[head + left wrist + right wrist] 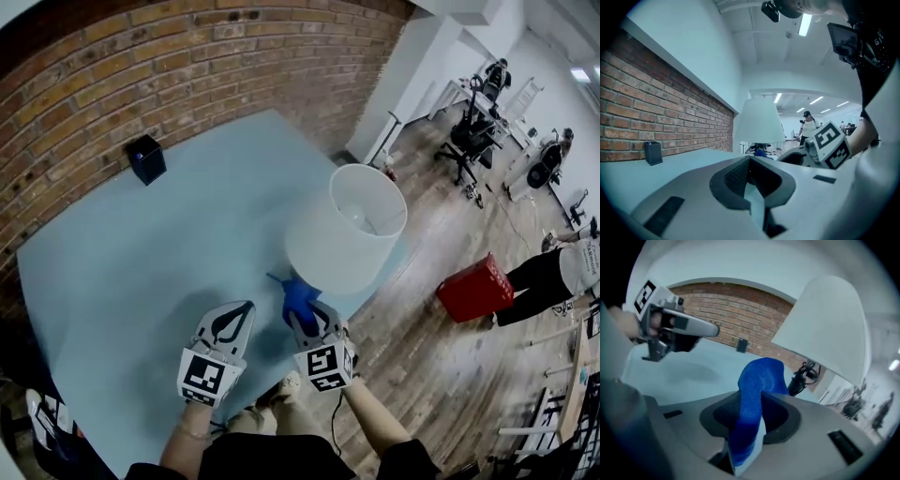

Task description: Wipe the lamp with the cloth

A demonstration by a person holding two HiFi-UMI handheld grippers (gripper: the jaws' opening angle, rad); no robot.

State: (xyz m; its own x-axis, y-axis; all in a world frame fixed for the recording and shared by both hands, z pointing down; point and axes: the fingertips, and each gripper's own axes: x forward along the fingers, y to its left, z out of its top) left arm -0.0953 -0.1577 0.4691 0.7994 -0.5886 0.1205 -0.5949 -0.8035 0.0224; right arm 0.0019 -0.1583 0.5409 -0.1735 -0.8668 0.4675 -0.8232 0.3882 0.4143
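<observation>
1. The pale blue bench (141, 253) is cut off by the frame edge at your left.
2. The lamp (342, 230) stands just ahead of your right hand-held gripper (307, 317). Its white shade hides the base from above.
3. Your right hand-held gripper is clamped on the blue cloth (298, 292), which pokes up past its tips; whether it touches the lamp is unclear.
4. Your left hand-held gripper (246, 309) hangs alongside, jaws closed on nothing.
5. A small black box (147, 157) sits well ahead, leftward.

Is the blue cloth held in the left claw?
No, the left claw is shut with nothing in it; the blue cloth is pinched in the right claw.
</observation>
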